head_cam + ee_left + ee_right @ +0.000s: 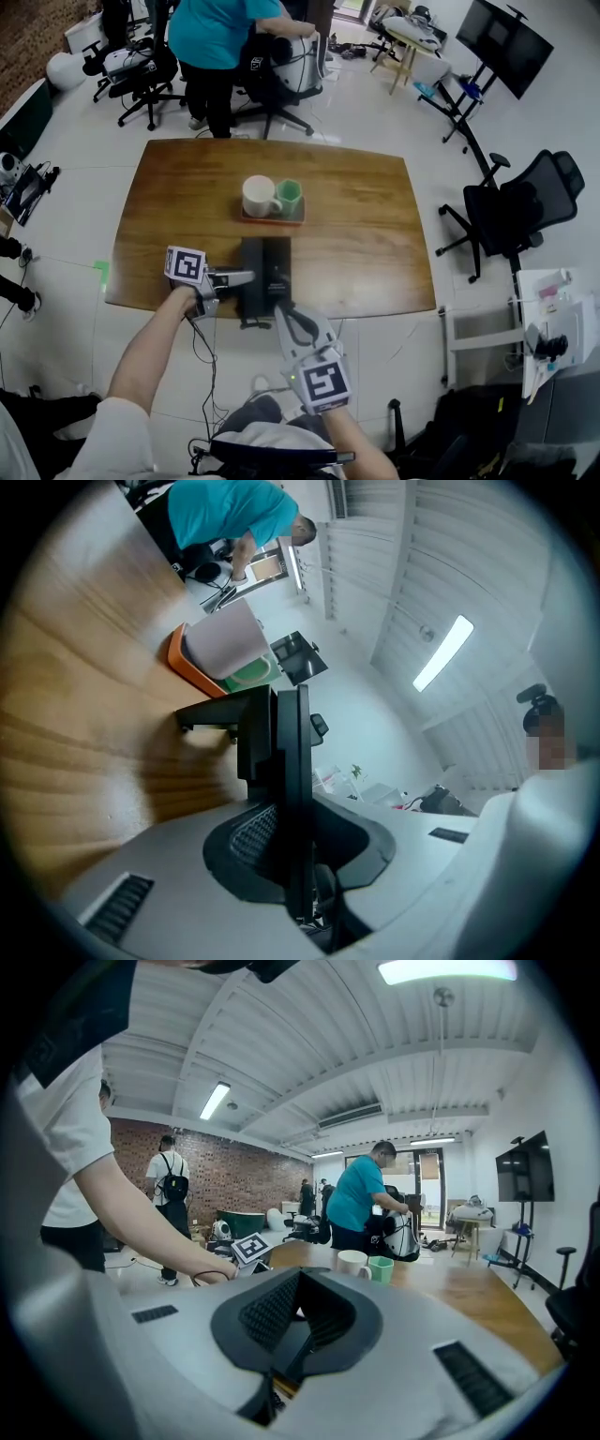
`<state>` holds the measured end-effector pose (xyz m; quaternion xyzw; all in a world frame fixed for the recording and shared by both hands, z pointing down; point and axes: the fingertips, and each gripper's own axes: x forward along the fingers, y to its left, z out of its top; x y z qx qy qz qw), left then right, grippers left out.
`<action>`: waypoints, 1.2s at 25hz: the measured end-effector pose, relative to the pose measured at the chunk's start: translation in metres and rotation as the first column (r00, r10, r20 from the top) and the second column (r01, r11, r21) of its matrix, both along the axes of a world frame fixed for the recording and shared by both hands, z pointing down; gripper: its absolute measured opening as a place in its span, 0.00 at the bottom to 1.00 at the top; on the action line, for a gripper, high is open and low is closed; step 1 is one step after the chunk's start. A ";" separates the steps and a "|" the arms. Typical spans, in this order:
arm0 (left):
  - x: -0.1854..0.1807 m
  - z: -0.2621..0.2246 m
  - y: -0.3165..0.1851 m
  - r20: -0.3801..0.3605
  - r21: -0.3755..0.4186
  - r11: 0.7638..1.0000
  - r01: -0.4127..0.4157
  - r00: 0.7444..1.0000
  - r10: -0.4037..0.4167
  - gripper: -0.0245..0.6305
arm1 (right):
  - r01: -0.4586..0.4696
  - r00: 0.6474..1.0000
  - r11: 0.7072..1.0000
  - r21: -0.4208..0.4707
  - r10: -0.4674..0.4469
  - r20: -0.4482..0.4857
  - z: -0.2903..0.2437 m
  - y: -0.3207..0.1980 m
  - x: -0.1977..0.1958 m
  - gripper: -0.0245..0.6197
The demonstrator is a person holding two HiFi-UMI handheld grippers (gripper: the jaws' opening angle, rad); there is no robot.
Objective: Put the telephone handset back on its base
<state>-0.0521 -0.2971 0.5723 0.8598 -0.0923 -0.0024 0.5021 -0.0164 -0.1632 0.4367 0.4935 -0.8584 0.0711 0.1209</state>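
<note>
A black telephone base [278, 267] sits at the near edge of the wooden table [366, 234]. The black handset [251, 278] lies along its left side. My left gripper [244, 278] reaches in from the left and is shut on the handset. In the left gripper view the handset [292, 761] stands edge-on between the jaws of my left gripper [287, 855], with the base [251, 731] behind it. My right gripper [281, 307] hovers just in front of the phone, shut and empty. Seen in its own view, the right gripper [300, 1283] holds nothing.
An orange tray [272, 220] beyond the phone holds a white mug [261, 197] and a green cup [289, 195]. A person in a teal shirt [220, 37] stands at the far side. Office chairs surround the table, with a black one [525, 206] on the right.
</note>
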 end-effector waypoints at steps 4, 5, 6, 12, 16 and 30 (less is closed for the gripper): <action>-0.002 0.004 -0.002 -0.020 -0.033 0.999 -0.008 1.000 0.007 0.15 | -0.005 1.000 1.000 -0.002 0.005 -0.005 0.000 -0.002 0.004 0.05; -0.003 0.003 -0.002 -0.028 -0.032 0.999 -0.010 1.000 0.009 0.15 | -0.007 1.000 1.000 -0.004 0.007 -0.005 0.001 -0.003 0.004 0.05; -0.004 0.004 -0.002 -0.036 -0.030 0.999 -0.012 0.999 0.011 0.15 | -0.007 1.000 1.000 -0.006 0.007 -0.006 0.001 -0.003 0.004 0.05; -0.004 0.006 -0.003 -0.040 -0.040 0.999 -0.031 0.999 0.030 0.15 | 0.002 1.000 1.000 -0.010 -0.002 -0.009 0.004 -0.004 0.003 0.05; -0.001 0.008 0.001 -0.030 -0.062 0.996 -0.071 0.997 0.069 0.15 | 0.001 1.000 1.000 -0.021 -0.001 -0.013 0.010 -0.004 0.006 0.05; 0.001 -0.001 0.001 -0.033 -0.010 0.998 -0.058 0.998 0.058 0.16 | 0.024 0.999 0.999 -0.033 -0.025 -0.024 0.015 0.000 -0.001 0.05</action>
